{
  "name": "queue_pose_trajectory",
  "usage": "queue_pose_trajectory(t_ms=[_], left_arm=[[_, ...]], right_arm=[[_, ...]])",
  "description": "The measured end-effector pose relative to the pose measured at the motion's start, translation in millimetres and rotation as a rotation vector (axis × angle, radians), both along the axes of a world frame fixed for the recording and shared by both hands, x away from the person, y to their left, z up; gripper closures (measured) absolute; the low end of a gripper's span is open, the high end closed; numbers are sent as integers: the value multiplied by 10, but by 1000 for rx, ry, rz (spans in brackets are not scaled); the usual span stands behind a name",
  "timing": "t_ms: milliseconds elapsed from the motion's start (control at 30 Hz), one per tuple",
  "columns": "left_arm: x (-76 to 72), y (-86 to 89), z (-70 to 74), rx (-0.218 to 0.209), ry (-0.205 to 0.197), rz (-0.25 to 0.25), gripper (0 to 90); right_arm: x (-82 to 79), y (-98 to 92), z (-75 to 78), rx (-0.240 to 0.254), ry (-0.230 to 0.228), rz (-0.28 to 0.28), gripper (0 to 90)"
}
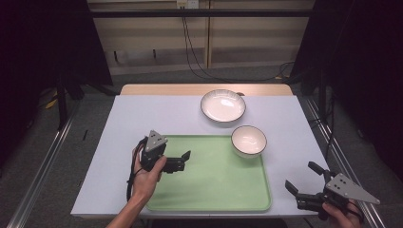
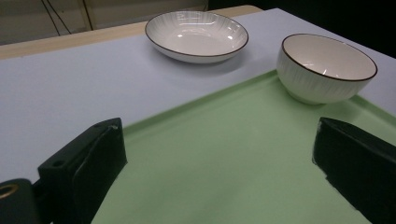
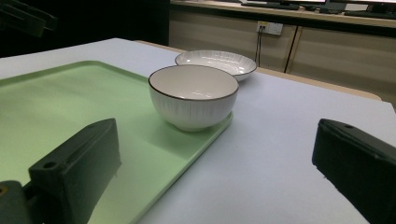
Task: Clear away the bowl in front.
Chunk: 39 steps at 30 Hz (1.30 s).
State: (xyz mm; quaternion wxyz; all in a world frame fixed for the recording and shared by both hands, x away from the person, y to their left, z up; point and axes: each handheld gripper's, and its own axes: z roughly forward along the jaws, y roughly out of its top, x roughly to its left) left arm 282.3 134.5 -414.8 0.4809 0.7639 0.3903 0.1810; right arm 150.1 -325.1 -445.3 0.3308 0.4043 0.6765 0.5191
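A pale green tray lies on the near half of the white table. A white bowl with a dark rim stands upright at the tray's far right corner. Beyond it a shallow white plate rests on the table. My left gripper hovers over the tray's left part, open and holding nothing. In the left gripper view its jaws are wide apart over the tray, with the bowl and plate ahead. My right gripper stands open near the table's front right corner, pointed at the bowl.
The table has a wooden strip along its far edge. Metal rails run along the floor on both sides. Cables hang from the wall behind. The plate lies just behind the bowl in the right gripper view.
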Motion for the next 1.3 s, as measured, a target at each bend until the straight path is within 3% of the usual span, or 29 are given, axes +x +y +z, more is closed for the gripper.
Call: queue_pose_trajectory(t_ms=[100, 200, 467, 600, 833, 900, 1000, 1100, 1167, 1300], left_arm=[[-77, 75, -10, -5, -4, 20, 25], [-141, 143, 1, 15, -12, 45, 25], [-312, 273, -8, -22, -17, 97, 26], [-406, 313, -30, -46, -45, 124, 25], [-535, 401, -66, -50, -44, 118, 17], [-566, 427, -80, -17, -23, 127, 13], [-607, 472, -98, 15, -29, 123, 13], [-647, 518, -123, -16, -26, 125, 17], [-675, 542, -139, -8, -57, 110, 15], [-687, 572, -149, -17, -57, 112, 15]], right_arm=[[-1, 5, 0, 0, 0, 2, 6], [2, 9, -4, -1, 0, -4, 7], [7, 8, -8, 6, 10, -2, 6], [9, 1, -8, 1, 6, -2, 6], [5, -5, -11, 15, 5, -17, 6], [6, -6, -14, 15, 10, -22, 6], [9, -5, -14, 10, 11, -19, 6], [8, -3, -15, 7, 10, -22, 6], [11, -9, -13, 11, 15, -21, 6], [21, -15, -15, 13, 18, -22, 6]])
